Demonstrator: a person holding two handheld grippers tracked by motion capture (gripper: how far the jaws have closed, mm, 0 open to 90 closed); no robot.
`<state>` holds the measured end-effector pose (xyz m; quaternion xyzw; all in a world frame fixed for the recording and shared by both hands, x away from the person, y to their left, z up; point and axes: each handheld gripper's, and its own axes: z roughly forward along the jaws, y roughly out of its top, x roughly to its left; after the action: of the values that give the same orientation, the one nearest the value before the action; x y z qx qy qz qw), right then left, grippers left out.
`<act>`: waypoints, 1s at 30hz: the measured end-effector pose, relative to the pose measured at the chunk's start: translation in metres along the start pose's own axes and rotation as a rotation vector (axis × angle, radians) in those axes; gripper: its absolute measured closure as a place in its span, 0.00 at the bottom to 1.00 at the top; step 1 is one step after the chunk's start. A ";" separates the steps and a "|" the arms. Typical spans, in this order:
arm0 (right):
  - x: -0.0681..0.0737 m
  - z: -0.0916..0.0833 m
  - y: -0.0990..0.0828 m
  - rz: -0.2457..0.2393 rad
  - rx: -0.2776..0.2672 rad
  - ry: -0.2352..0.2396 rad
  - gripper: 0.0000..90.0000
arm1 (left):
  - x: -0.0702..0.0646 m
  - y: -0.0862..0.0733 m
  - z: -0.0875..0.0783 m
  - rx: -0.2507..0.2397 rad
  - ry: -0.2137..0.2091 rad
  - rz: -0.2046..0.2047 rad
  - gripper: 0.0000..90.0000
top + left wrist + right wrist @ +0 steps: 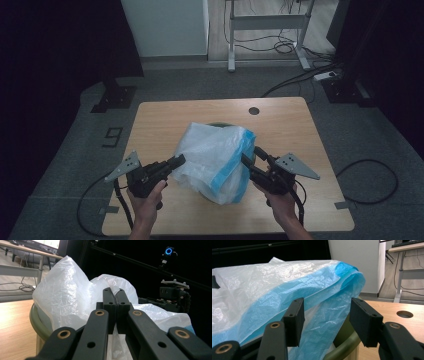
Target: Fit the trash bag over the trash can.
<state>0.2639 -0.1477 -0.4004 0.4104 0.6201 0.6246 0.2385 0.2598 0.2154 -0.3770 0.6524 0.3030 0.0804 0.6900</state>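
The bag (215, 160) drapes over the bin (37, 320); left gripper (176, 161) pinches its white film, right gripper (248, 159) stands spread around the blue edge beside the bin's rim

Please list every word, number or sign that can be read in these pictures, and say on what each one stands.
"9": one dark digit on the grey carpet floor, left of the light wooden table.
The white and blue thin plastic bag bears no print that can be read.
The bright monitor screen in the left gripper view is too blurred to read.
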 end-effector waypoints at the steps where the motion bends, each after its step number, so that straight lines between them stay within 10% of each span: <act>1: 0.000 0.000 0.000 -0.004 0.001 -0.003 0.51 | 0.000 0.000 0.000 -0.001 -0.001 0.000 0.99; 30: -0.002 0.008 0.011 -0.008 0.021 -0.008 0.49 | -0.001 -0.001 0.000 0.002 -0.026 0.006 0.99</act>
<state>0.2741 -0.1464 -0.3907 0.4129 0.6272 0.6156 0.2391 0.2591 0.2147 -0.3782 0.6551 0.2924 0.0736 0.6928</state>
